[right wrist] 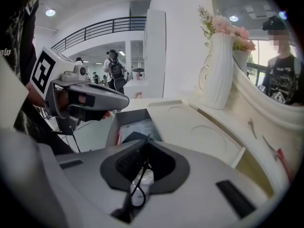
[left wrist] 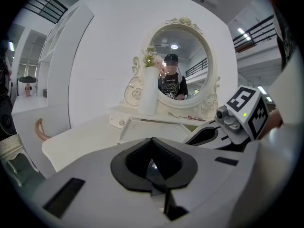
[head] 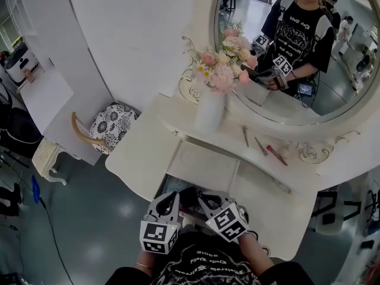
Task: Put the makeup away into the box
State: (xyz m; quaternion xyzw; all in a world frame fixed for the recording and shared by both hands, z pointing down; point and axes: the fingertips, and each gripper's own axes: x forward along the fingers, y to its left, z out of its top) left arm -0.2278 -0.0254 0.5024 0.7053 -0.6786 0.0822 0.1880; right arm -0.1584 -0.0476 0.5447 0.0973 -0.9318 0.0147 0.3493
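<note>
left gripper [left wrist: 152, 139] jaws pressed together; right gripper [right wrist: 146, 141] pinches a thin black strand [right wrist: 138, 184] above the near open drawer [right wrist: 124, 121].

Left gripper [head: 168, 204], right gripper [head: 208, 204] side by side, jaws together.

- A vase [head: 210, 110] stands at the worktop's [head: 148, 153] back edge, before the mirror [head: 297, 46].
- Makeup tools [head: 261, 146] lie right of the vase.
- A drawer [right wrist: 132, 125] stands out at the front edge.
- A stool [head: 113, 126] stands left.
</note>
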